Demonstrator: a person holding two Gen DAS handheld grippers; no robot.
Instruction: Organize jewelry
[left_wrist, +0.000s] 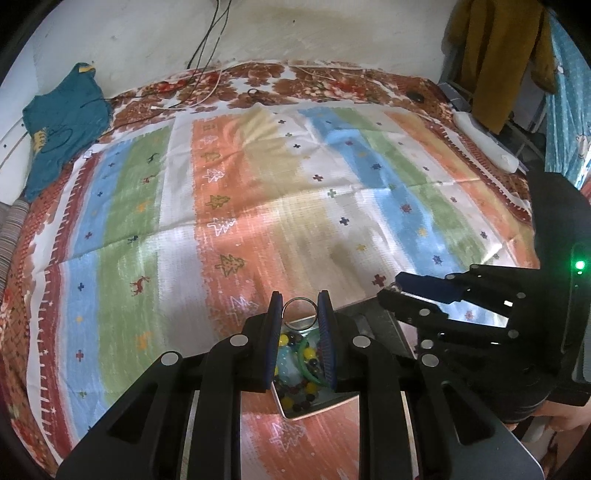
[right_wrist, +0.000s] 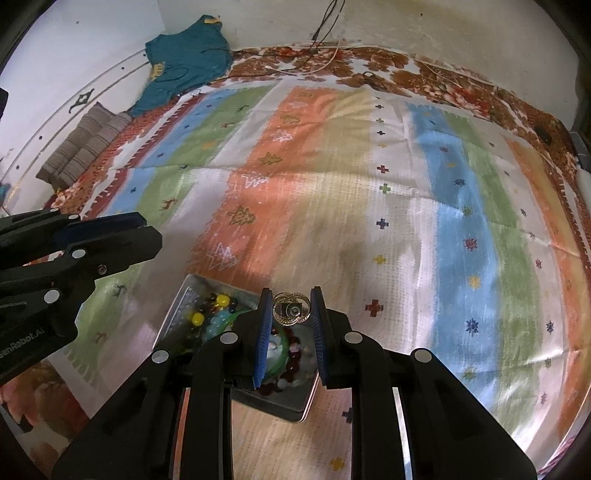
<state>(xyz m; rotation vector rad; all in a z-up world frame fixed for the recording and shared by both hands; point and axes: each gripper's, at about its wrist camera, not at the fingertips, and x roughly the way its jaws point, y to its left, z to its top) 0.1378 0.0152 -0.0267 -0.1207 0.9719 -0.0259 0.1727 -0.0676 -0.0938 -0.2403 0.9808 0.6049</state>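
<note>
A silver metal tin (left_wrist: 295, 414) (right_wrist: 177, 314) sits on the striped cloth and holds bead bracelets (left_wrist: 295, 354) (right_wrist: 210, 314) and a green bangle (left_wrist: 306, 350). My left gripper (left_wrist: 299, 306) is shut on a thin silver ring (left_wrist: 299, 300), held just above the tin. My right gripper (right_wrist: 291, 308) is shut on a gold ornate piece of jewelry (right_wrist: 291, 309), also over the tin. In the left wrist view the right gripper (left_wrist: 397, 290) comes in from the right. In the right wrist view the left gripper (right_wrist: 147, 232) comes in from the left.
The colourful striped cloth (left_wrist: 258, 206) (right_wrist: 369, 206) covers a floral bedsheet (left_wrist: 332, 81). A teal garment (left_wrist: 62, 129) (right_wrist: 184, 62) and cables (left_wrist: 207, 48) lie at the far edge by the wall. A folded striped cloth (right_wrist: 85, 147) lies far left. A mustard garment (left_wrist: 495, 55) hangs far right.
</note>
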